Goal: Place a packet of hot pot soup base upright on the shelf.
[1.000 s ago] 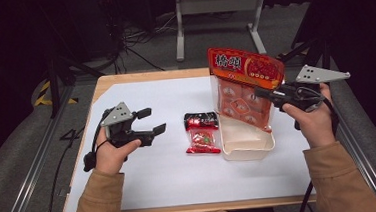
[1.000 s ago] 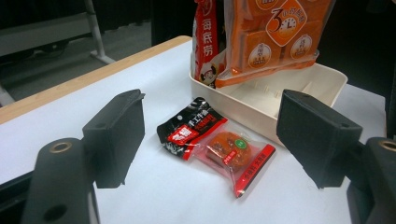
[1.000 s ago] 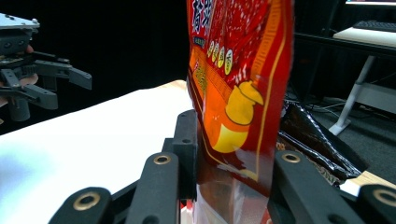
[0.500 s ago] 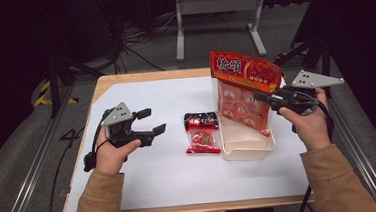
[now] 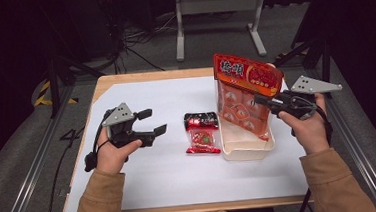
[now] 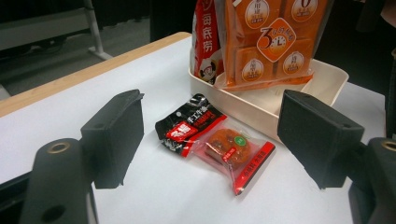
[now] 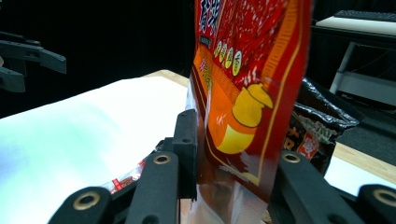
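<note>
White paper covers the table [image 5: 146, 189], where the right gripper [image 5: 263, 100], pinching the big red bag [image 5: 245, 97], has lowered it upright into the tray [image 5: 247, 152], nearly placed, while the left gripper [image 5: 152, 122] waits spread.

Dark room; grey floor [image 5: 24, 162]; metal stand [image 5: 217, 13] behind table.

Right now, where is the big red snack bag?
In the high view the big red snack bag stands upright at the right of the table, its bottom in the white tray, pinched by the right gripper; two small packets lie just left.
</note>
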Demonstrator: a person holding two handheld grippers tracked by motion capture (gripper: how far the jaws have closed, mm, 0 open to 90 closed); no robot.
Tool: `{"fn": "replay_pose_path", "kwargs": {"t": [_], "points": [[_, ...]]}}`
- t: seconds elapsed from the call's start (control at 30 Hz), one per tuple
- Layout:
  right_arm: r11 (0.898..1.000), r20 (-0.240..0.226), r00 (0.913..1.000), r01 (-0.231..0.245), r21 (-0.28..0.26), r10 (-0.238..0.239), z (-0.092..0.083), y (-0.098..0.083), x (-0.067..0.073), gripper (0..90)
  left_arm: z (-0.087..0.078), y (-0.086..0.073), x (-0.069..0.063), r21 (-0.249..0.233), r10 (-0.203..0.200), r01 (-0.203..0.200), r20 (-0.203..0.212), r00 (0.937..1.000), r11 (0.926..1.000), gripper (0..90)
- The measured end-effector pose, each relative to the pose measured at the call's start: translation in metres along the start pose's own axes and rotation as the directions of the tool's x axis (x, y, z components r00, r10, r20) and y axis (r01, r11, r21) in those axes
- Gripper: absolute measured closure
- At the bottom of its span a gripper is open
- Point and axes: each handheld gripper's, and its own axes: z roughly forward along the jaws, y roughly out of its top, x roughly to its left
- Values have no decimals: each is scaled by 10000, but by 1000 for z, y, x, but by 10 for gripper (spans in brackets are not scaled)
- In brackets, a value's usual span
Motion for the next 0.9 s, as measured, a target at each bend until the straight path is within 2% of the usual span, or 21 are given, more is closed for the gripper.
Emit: {"fn": "replay_pose_path", "kwargs": {"t": [0.33,0.47,0.67,0.9], "points": [[9998,-132,9997,-217,-20,217,3,-12,-1,718,2,-1,1,29,44,-44,4,10000,10000,235],[9997,-164,9996,-242,-62,241,5,-17,-2,717,3,-2,1,48,-72,72,3,10000,10000,233],[9992,-145,9999,-69,389,75,13,-28,1,717,2,-2,1,25,-54,54,55,10000,10000,230],[9998,-230,9997,-84,193,89,16,-36,3,715,3,-3,3,-48,-142,143,59,9999,9999,215]]}}
